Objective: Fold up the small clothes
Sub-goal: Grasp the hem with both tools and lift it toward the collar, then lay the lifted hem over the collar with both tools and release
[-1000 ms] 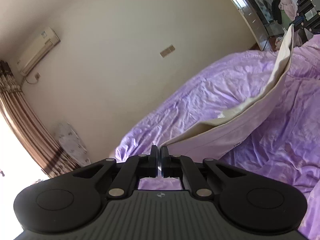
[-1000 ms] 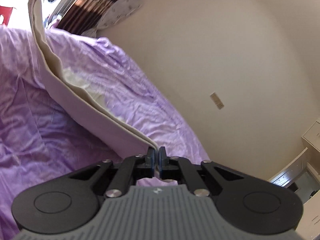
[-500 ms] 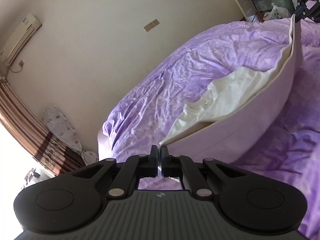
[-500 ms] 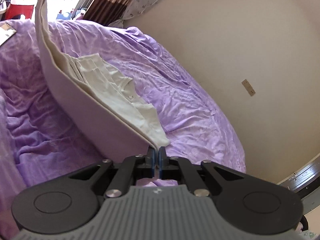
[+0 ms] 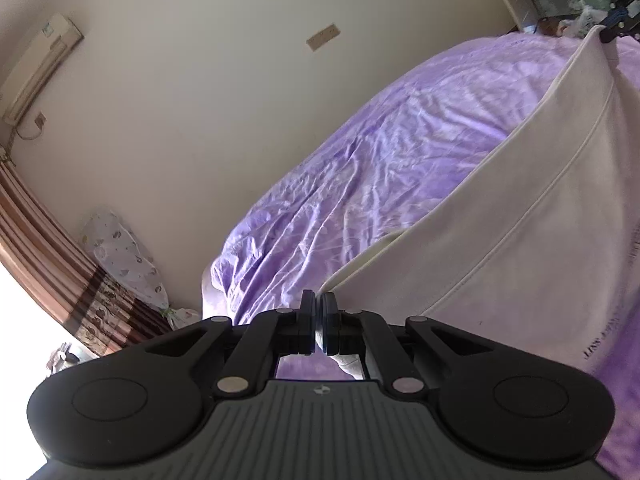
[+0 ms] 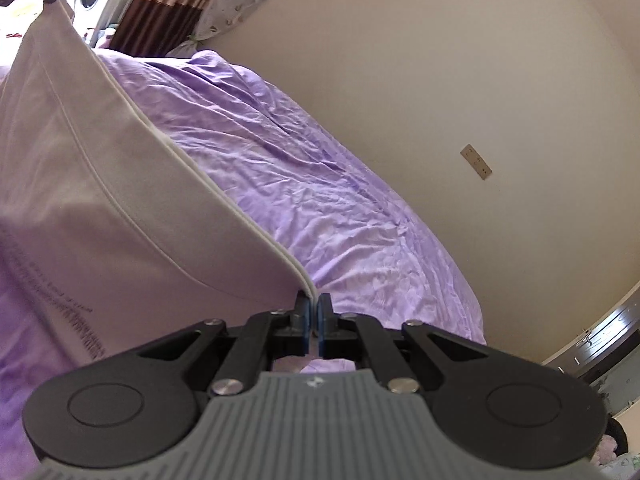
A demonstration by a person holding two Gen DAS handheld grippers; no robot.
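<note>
Purple bedspread (image 5: 360, 184) fills most of both views, rumpled, running back to a plain cream wall (image 5: 200, 100); curtain (image 5: 48, 248) and a wall air conditioner (image 5: 38, 66) sit off to the left side in the left wrist view. The task's thing, a cream-white garment (image 5: 500, 220), is raised off the bed and stretched as a taut panel between the two grippers, its lower part sagging toward the spread, with some printed lettering near its lower edge. A seam line runs along the panel, and the top edge shows as doubled layers in the right wrist view (image 6: 120, 184), so it looks already folded once, though I cannot be sure. Left gripper (image 5: 319, 326) is clenched on one corner of the garment, cloth pinched between the pads. Right gripper (image 6: 313, 322) is likewise clamped on the opposite corner; it also shows small at the far top right of the left wrist view, holding its end of the cloth. Step in hand, as I judge it: carrying the held edge across to lay it over the rest of the garment for a fold. The next move calls for lowering both corners evenly, keeping the edge taut and level so it lands squarely on the layer below, then letting go only once the cloth rests flat on the bed.
</note>
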